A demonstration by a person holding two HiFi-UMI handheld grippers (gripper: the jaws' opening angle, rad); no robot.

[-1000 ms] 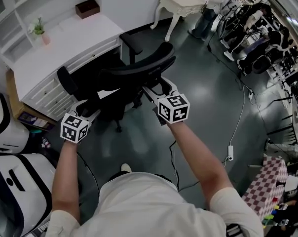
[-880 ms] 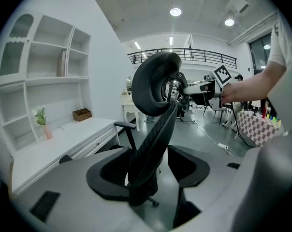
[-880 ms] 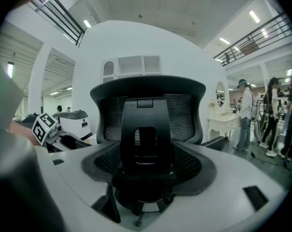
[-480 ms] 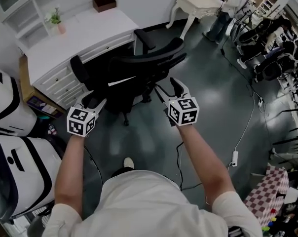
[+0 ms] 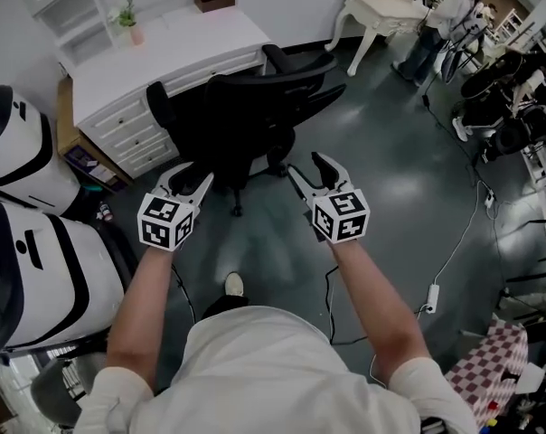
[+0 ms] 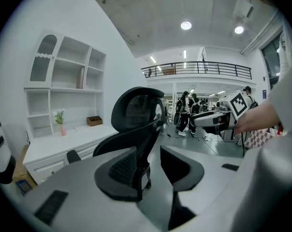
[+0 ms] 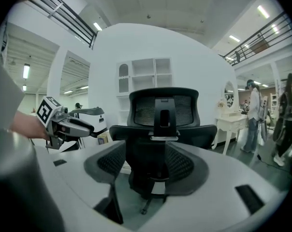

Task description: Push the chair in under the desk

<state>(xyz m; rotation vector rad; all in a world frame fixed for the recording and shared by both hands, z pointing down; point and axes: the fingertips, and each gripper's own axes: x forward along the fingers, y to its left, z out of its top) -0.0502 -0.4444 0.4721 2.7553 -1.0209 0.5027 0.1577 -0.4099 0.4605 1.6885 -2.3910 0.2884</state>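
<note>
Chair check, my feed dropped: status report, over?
Left claw, right claw open, just closing partway, nothing between, off the chair. Chair tucked against desk. Nothing blocking it.

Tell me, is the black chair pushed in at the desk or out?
Pushed in, it seems: the chair sits close against the desk front with no floor showing between. How far the seat goes under is hidden.
</note>
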